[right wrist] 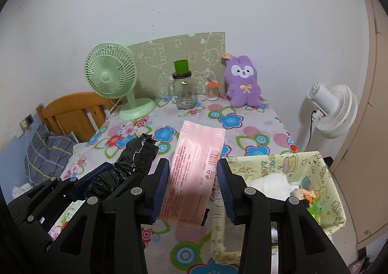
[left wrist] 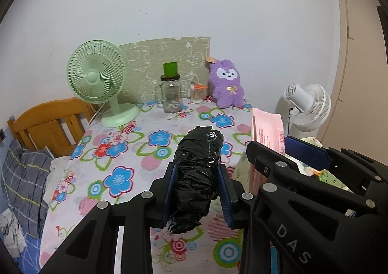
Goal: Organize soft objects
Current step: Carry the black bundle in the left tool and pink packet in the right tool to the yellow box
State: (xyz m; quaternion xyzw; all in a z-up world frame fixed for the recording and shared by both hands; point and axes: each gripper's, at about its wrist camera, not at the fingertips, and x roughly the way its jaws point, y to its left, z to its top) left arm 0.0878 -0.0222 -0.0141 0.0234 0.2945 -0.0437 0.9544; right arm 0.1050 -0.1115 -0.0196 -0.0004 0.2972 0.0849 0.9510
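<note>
My left gripper (left wrist: 197, 191) is shut on a roll of black plastic bags (left wrist: 197, 172), held above the flowered tablecloth (left wrist: 121, 152). The same black roll (right wrist: 135, 152) shows at the left of the right wrist view. My right gripper (right wrist: 192, 185) is shut on a pink soft pack (right wrist: 194, 172), its blue pads pressing both sides. In the left wrist view the pink pack (left wrist: 266, 133) stands at the right, beside the right gripper's black frame. A purple plush bunny (right wrist: 243, 85) sits upright at the table's back edge.
A yellow-green fabric basket (right wrist: 315, 177) with white soft items stands at the table's right edge. A green fan (right wrist: 114, 80), a glass jar with a green cup (right wrist: 181, 90) and a small toothpick jar (right wrist: 212, 91) line the back. A white fan (right wrist: 334, 109) stands right; a wooden bed frame (right wrist: 72, 109) left.
</note>
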